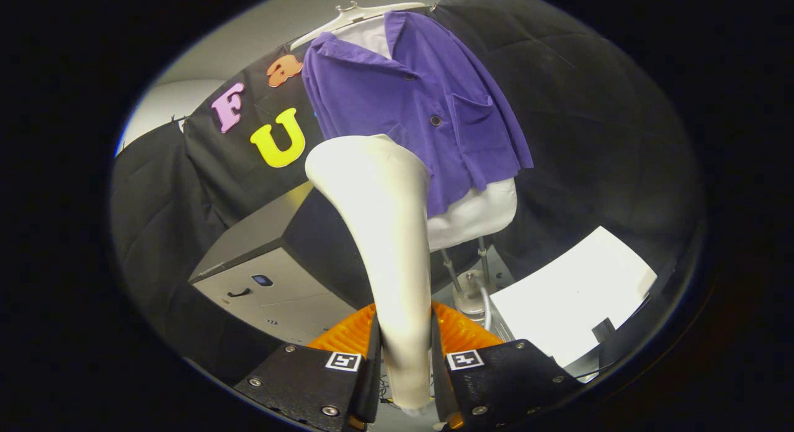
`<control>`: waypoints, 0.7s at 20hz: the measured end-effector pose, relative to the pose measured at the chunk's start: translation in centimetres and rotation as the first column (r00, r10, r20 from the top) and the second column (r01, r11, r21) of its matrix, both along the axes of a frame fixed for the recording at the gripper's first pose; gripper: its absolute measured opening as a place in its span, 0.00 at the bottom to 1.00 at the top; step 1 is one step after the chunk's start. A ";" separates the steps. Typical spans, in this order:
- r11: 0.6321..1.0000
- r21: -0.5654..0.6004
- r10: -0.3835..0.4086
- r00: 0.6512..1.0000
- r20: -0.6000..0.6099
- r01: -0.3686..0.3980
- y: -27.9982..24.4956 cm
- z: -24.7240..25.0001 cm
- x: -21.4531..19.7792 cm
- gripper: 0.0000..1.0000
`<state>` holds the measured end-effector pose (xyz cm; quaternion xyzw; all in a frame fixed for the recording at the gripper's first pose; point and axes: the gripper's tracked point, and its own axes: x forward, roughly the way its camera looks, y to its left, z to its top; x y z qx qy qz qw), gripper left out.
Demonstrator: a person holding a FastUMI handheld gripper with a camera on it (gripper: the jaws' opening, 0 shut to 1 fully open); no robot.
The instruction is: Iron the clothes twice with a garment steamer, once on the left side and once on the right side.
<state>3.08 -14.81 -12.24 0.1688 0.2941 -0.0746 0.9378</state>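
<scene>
In the gripper view, the gripper is clamping both fingers on the handle of the white garment steamer, whose head is rising beyond the fingertips and nearing the lower hem of the purple jacket hanging on a white hanger. The smooth tapering handle is risking a twist or slip in the grasp, and the head may be snagging the hem or pocket. Open room is lying ahead around the jacket, while a grey box and a white sheet are crowding either side below.

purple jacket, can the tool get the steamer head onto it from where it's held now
Probably yes. The tool is shut on the steamer, whose head already rises in front of the purple jacket hanging on its form. Nothing stands between head and cloth; whether they touch yet, I cannot tell.
</scene>
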 end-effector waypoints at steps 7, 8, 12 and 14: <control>0.997 0.027 0.076 0.994 0.075 -0.078 5.0 4.0 -3.2 0.36; 0.995 0.025 0.090 0.993 0.079 -0.092 5.8 4.4 -3.6 0.36; 0.989 0.003 0.147 0.983 0.107 -0.149 8.4 6.2 -4.6 0.36; 0.985 -0.009 0.172 0.978 0.121 -0.172 9.4 7.1 -5.1 0.36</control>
